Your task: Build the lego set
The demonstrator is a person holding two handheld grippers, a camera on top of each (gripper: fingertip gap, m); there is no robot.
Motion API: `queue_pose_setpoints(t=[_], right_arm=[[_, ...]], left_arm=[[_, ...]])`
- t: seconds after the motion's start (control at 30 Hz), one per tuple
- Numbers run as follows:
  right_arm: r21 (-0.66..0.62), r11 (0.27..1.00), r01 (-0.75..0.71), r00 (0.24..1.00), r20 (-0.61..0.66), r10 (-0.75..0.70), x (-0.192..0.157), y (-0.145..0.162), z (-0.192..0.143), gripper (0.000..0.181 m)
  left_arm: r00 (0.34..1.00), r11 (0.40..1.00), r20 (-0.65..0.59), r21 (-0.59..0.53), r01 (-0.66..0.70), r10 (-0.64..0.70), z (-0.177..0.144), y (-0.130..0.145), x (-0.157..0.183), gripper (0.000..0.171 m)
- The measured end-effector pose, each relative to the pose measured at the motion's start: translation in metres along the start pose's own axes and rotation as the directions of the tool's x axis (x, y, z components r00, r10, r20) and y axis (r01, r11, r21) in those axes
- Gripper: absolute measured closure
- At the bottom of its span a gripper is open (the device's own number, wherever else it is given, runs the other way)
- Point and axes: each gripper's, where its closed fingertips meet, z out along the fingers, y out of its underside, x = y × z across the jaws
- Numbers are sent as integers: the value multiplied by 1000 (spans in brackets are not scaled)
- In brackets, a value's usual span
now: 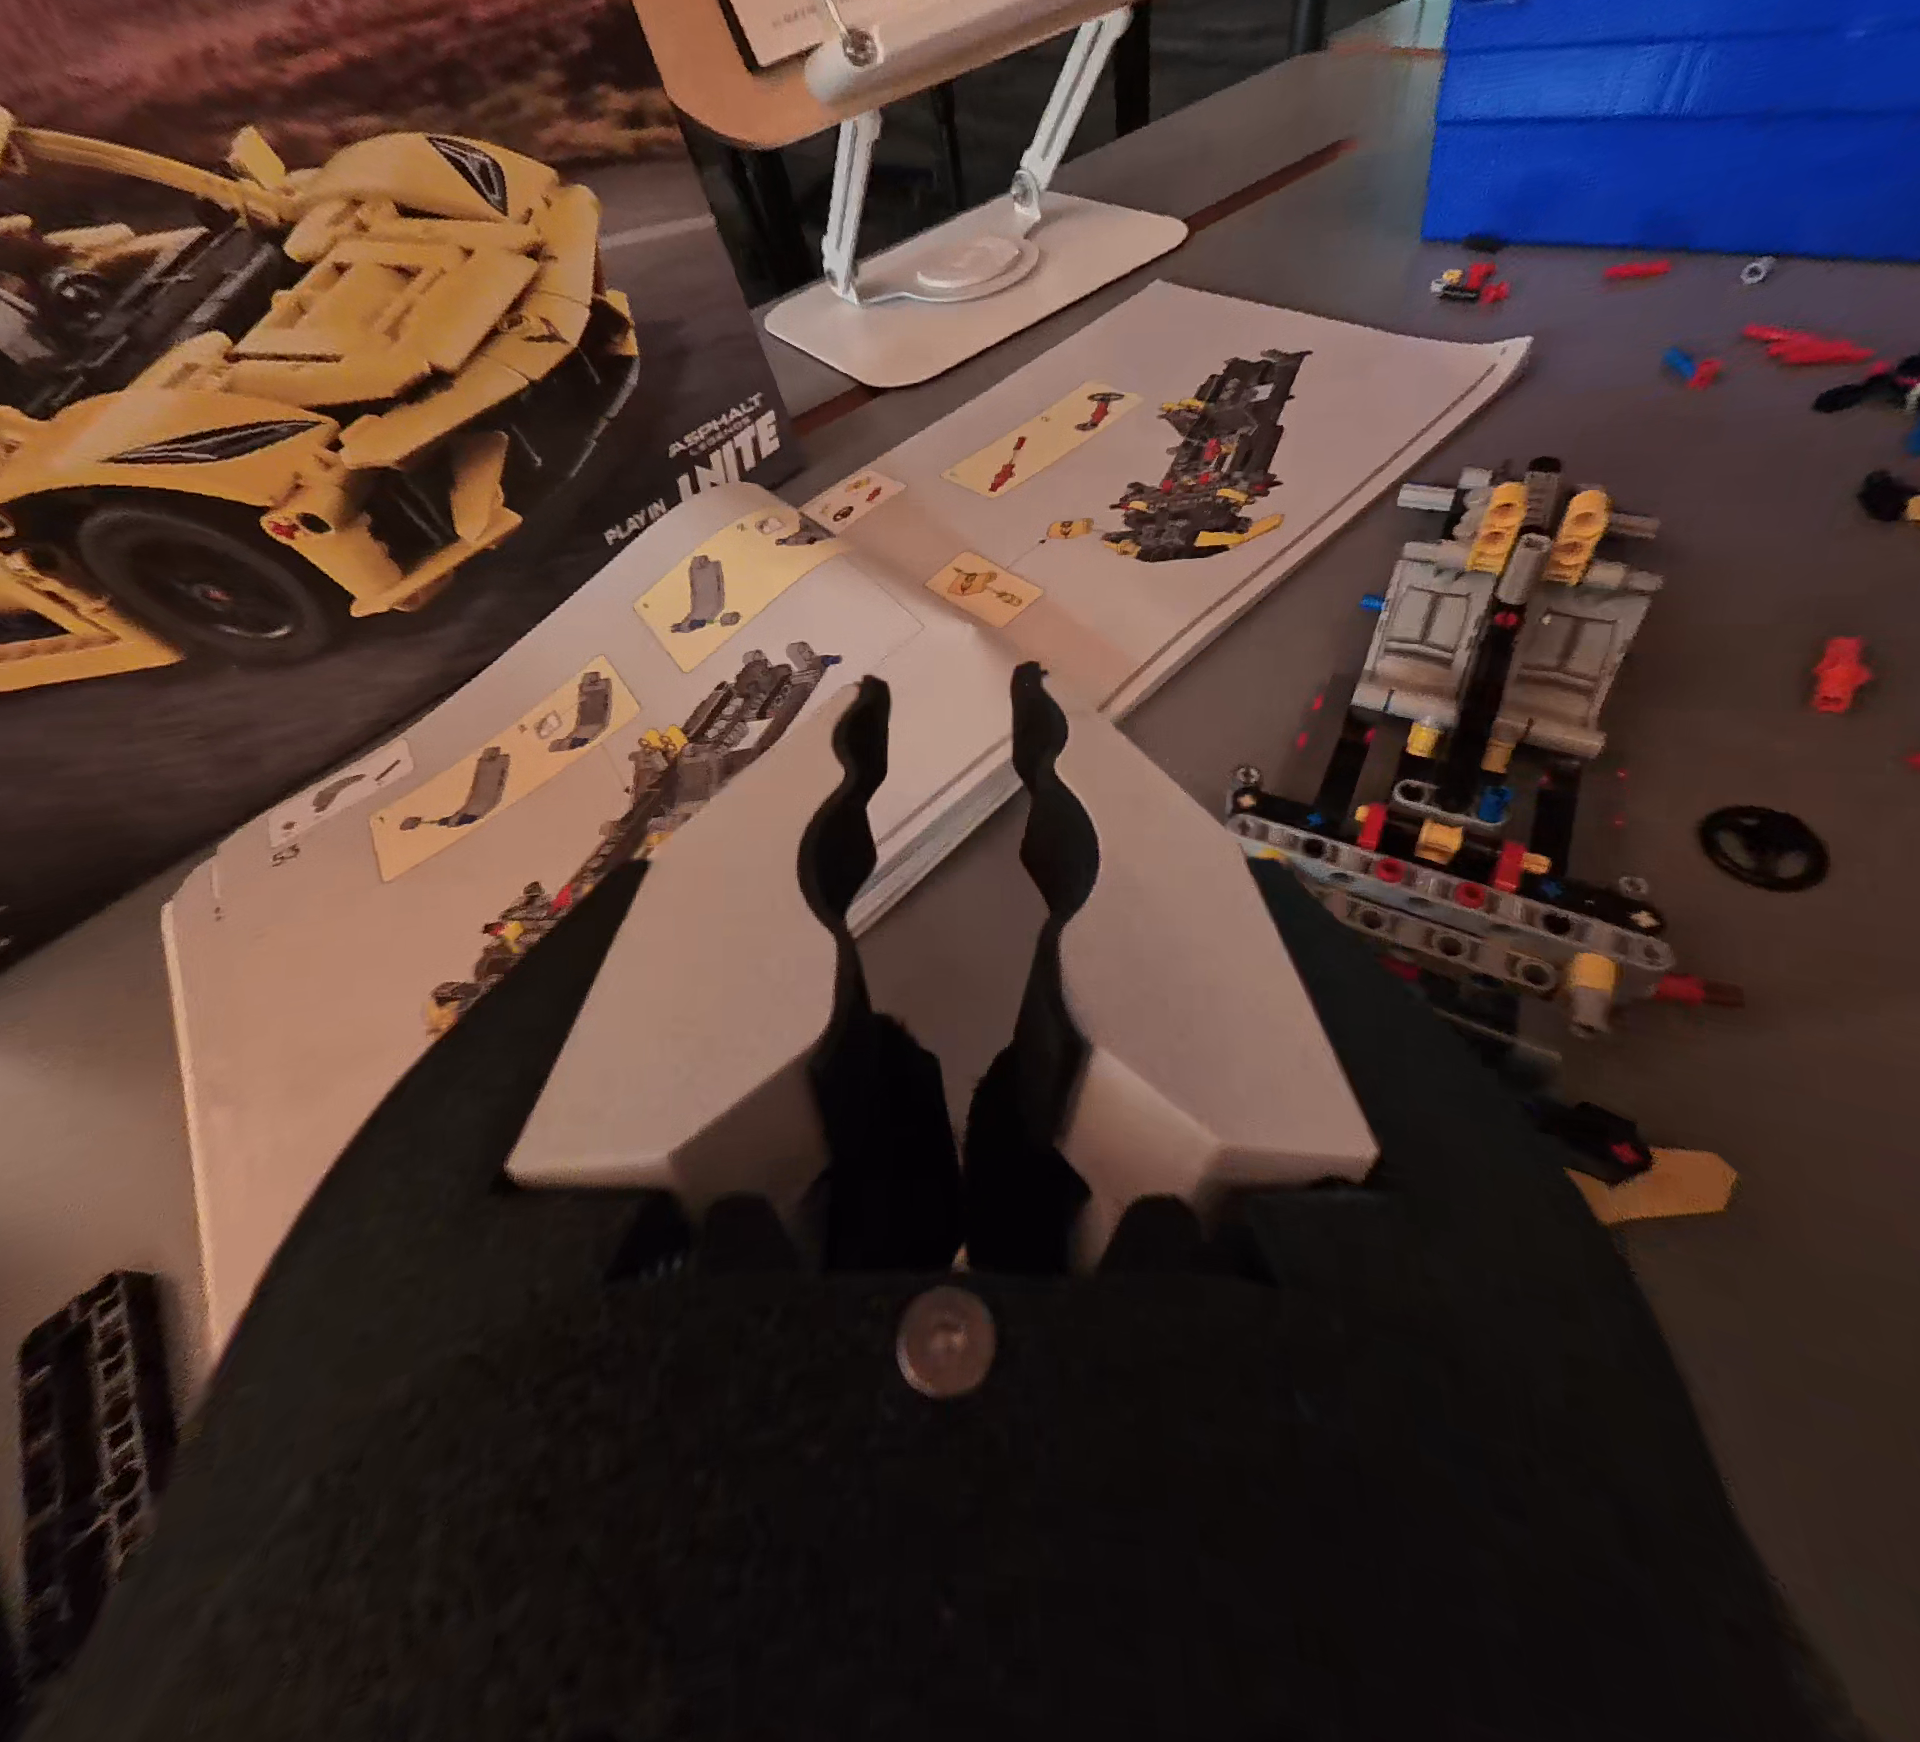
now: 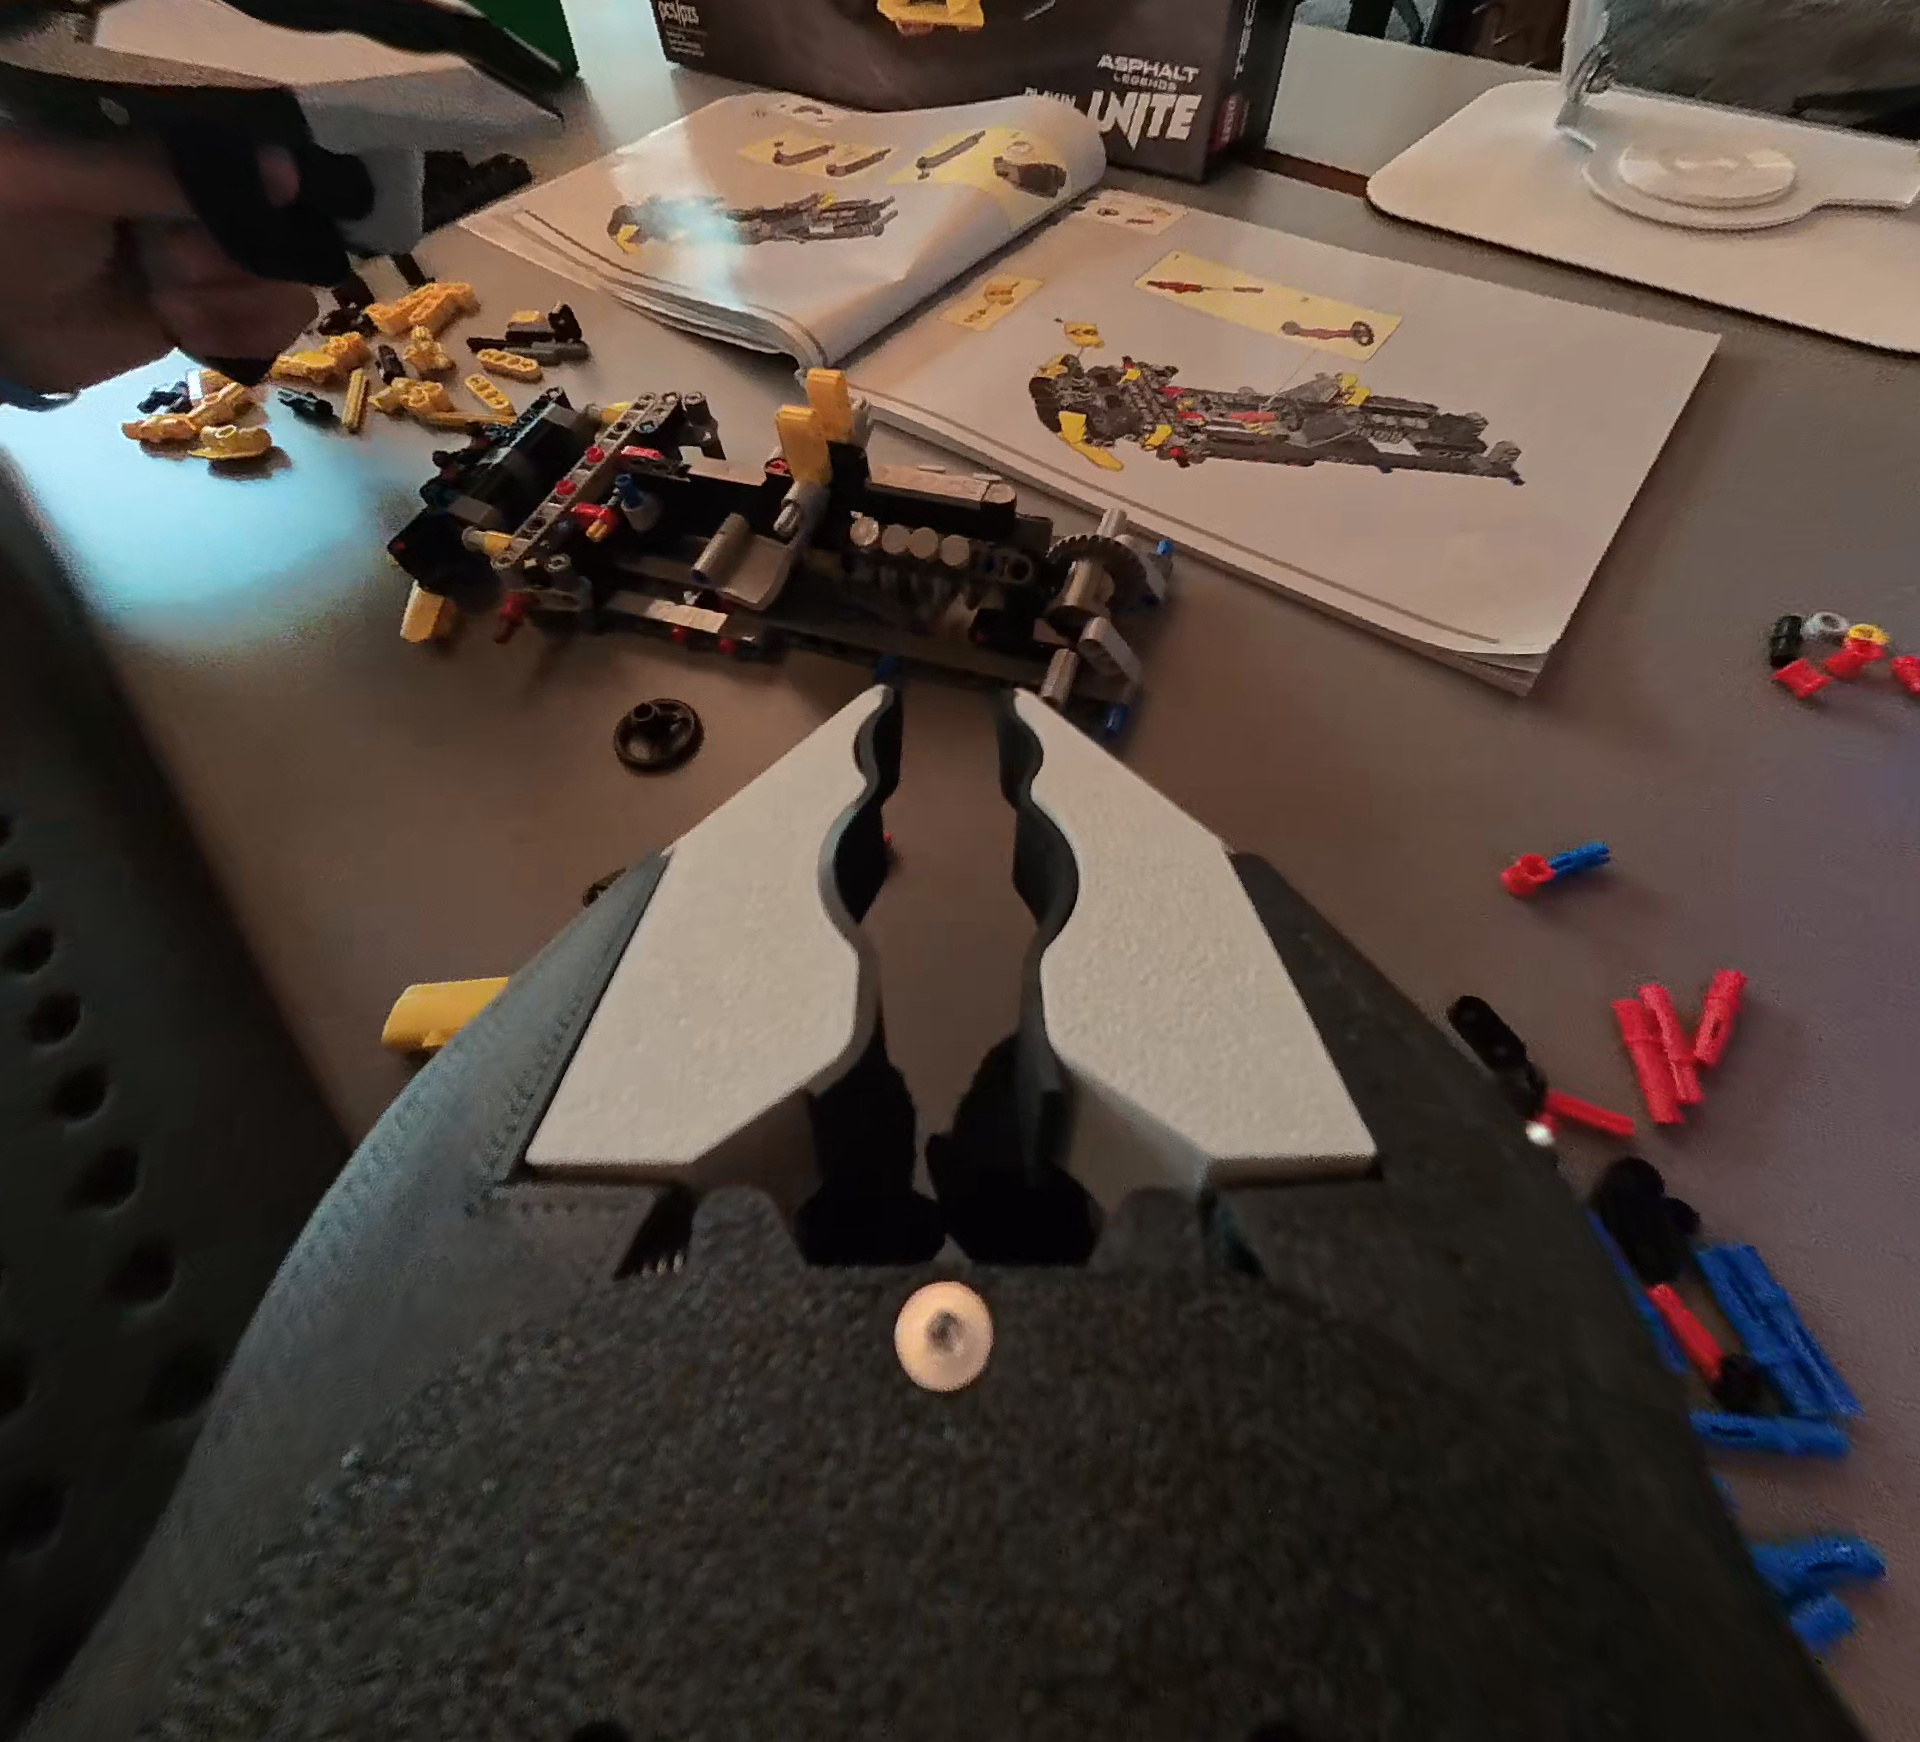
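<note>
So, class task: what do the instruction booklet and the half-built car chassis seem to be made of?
Instruction booklet: paper, probably coated; the pages curl at the fold and one catches a soft glare.
Half-built car chassis: looks like moulded hard plastic, smooth and slightly glossy, with crisp holes, pins and a toothed gear.

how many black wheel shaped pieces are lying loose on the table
1. The black wheel piece lies alone on the grey table, just in front of the half-built car, left of the right gripper, whose jaws are open and empty. Others may be hidden.
</note>
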Motion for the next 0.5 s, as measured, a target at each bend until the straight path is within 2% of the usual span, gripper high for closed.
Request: queue_pose_setpoints(t=[0.2, 0.5], right_arm=[[-12, 1000, 0, 1000, 5, 0, -1, 2, 1, 164], [-29, 1000, -3, 1000, 25, 3, -5, 5, 3, 163]], left_arm=[[1000, 999, -16, 30, 23, -22, -1, -5, -1, 150], [1000, 1000, -16, 4, 3, -3, 0, 0, 2, 150]])
